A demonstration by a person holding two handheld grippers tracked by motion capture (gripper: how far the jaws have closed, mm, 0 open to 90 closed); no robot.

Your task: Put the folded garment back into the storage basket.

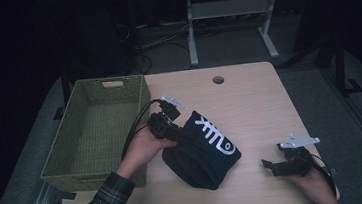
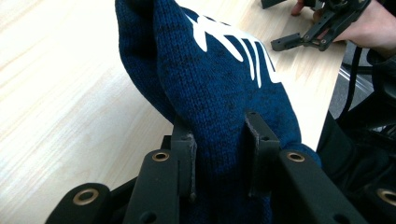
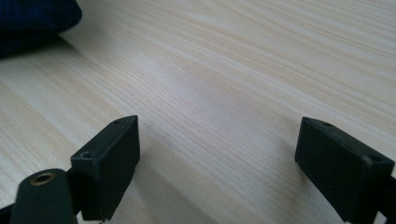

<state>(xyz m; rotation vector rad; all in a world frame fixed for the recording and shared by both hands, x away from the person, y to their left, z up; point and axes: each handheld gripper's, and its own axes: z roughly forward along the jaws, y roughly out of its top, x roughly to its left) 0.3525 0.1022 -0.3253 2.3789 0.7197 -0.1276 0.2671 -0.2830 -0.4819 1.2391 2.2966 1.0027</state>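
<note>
High view: left tool clamps navy knit hat on counter; right tool spread, holding nothing.

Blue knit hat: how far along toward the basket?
Done: left gripper has its fingers clamped on the blue knit hat. In hand: hat on the table beside the green basket. Left: moving it in. Right gripper open, idle.
</note>
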